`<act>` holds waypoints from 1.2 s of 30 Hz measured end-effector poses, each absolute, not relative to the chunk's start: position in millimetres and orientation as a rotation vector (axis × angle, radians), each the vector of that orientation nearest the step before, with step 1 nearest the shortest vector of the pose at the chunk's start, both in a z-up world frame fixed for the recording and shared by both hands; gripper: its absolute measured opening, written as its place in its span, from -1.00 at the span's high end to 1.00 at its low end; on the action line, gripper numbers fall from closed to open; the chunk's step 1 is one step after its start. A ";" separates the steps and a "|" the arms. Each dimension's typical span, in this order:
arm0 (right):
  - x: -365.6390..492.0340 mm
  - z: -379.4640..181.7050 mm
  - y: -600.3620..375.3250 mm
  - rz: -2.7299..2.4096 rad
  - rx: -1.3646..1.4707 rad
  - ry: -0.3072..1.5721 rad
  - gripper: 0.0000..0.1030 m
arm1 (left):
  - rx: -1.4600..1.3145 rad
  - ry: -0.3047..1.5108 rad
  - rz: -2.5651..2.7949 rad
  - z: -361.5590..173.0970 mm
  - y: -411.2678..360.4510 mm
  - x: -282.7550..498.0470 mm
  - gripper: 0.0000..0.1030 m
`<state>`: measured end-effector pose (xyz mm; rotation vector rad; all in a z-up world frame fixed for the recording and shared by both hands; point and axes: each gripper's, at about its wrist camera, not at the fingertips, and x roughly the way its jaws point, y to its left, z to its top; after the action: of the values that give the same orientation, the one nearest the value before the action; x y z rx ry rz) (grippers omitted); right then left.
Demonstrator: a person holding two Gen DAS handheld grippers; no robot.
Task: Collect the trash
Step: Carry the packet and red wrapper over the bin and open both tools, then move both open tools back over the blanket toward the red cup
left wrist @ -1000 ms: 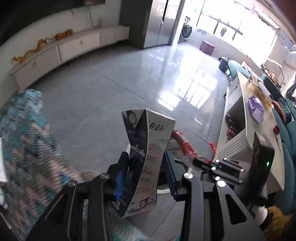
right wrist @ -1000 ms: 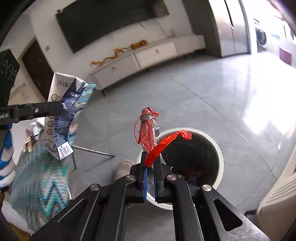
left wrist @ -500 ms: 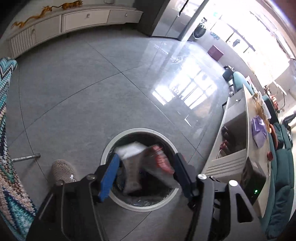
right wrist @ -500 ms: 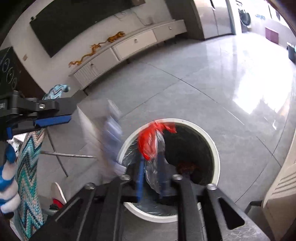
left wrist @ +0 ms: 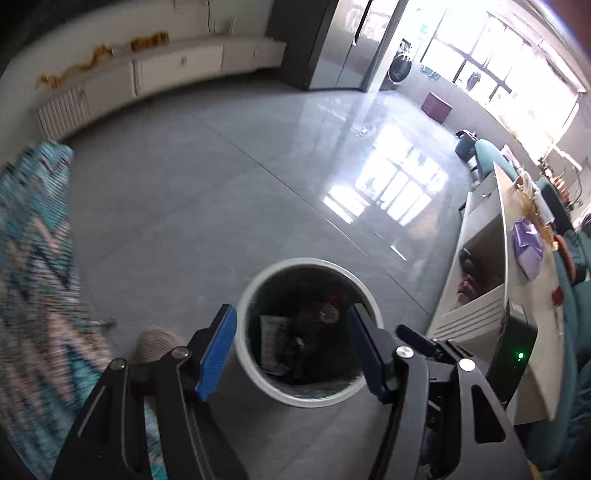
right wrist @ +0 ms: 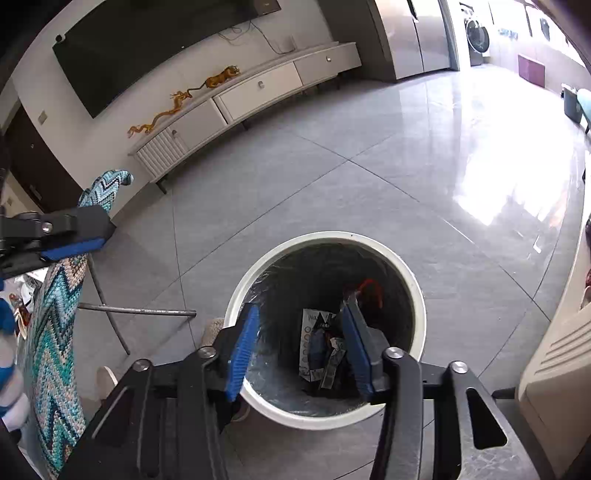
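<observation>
Home living room.
Big black wall-mounted TV [right wrist: 147, 48] over long white low cabinet [right wrist: 255, 92], glossy grey floor tiles [right wrist: 369, 177], teal sofa [left wrist: 576, 387], front-loading washing machine [right wrist: 476, 35].

Left tool [left wrist: 291, 347] – right tool [right wrist: 301, 345] – agape

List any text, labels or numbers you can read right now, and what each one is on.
None can be read.
Carton in the white bin: there is print on its white and blue faces, too small and blurred to read.
Same carton in the left wrist view: only grey smudges of print.
Black device on the table: a green light, no label visible.
</observation>
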<state>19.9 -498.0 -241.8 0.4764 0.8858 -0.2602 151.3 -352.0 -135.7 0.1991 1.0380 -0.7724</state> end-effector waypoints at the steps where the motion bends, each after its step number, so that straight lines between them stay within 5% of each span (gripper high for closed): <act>1: 18.2 -238.4 -496.0 -0.264 0.474 0.882 0.01 | 0.207 1.015 -0.759 -129.9 -347.5 147.6 -0.17; 18: -8.6 -136.2 -434.0 -0.235 0.367 0.702 -0.34 | 0.180 0.684 -0.531 -38.4 -219.4 87.0 -0.17; 32: -16.5 -79.8 -347.6 -0.119 0.279 0.627 -0.40 | 0.108 0.601 -0.357 -5.3 -100.8 52.5 -0.18; 36: -15.5 -71.6 -323.9 -0.094 0.251 0.620 -0.41 | 0.064 0.584 -0.284 -2.9 -63.5 49.9 -0.31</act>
<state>-15.5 -323.9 -71.6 0.2513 0.6196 -0.0943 49.9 -63.5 -2.9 0.0640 0.5840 -0.2835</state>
